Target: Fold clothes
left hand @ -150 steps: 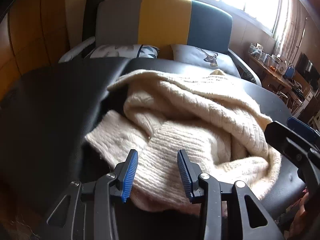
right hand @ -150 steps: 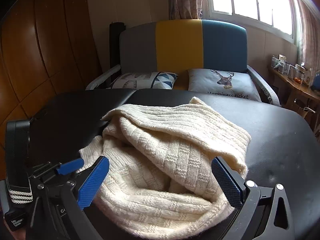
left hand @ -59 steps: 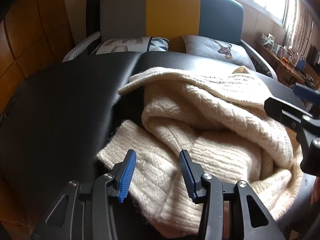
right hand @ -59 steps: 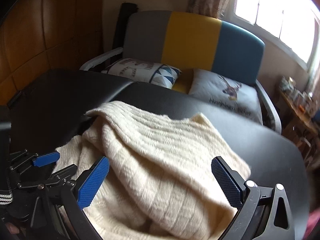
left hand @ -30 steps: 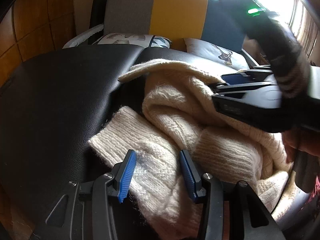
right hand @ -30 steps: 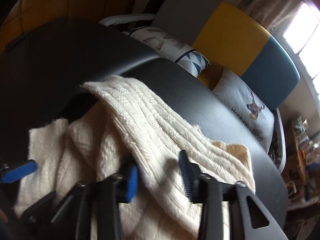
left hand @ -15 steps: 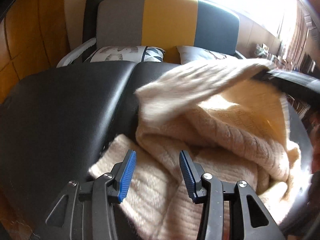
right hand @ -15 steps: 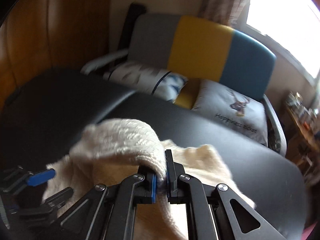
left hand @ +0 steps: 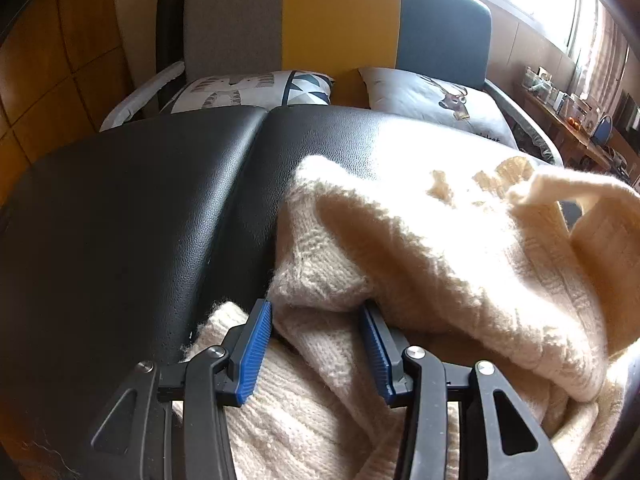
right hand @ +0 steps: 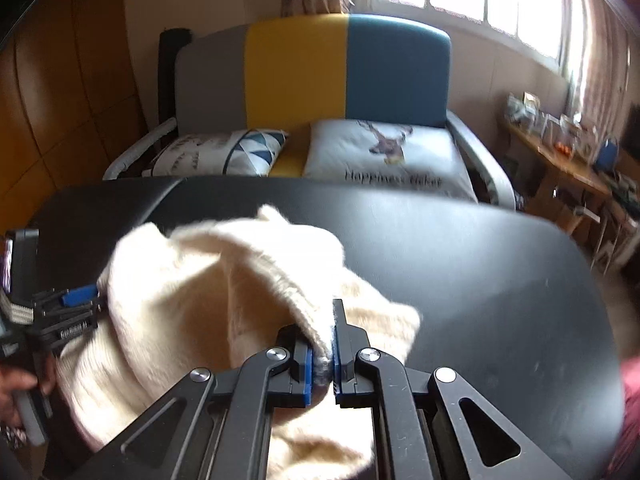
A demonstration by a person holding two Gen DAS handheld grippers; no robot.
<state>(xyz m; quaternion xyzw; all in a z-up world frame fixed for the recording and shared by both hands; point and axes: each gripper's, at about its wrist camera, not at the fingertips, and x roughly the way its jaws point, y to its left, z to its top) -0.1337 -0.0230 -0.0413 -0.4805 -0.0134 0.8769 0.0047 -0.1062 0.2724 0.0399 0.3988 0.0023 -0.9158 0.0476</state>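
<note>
The right claw [right hand: 322,354] pinches the cream knit sweater [right hand: 208,280] edge, lifting it to untangle; the left claw [left hand: 316,344] gapes wide over the heap, pinning nothing yet.

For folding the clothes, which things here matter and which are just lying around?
In the job:
cream knit sweater
right gripper, shut on a sweater edge
left gripper, open over the knit
black padded table

Just lying about:
tricolour sofa
deer cushion
triangle-pattern cushion
cluttered side table

A cream knit sweater [left hand: 460,264] lies bunched on the black padded table [left hand: 132,216].
</note>
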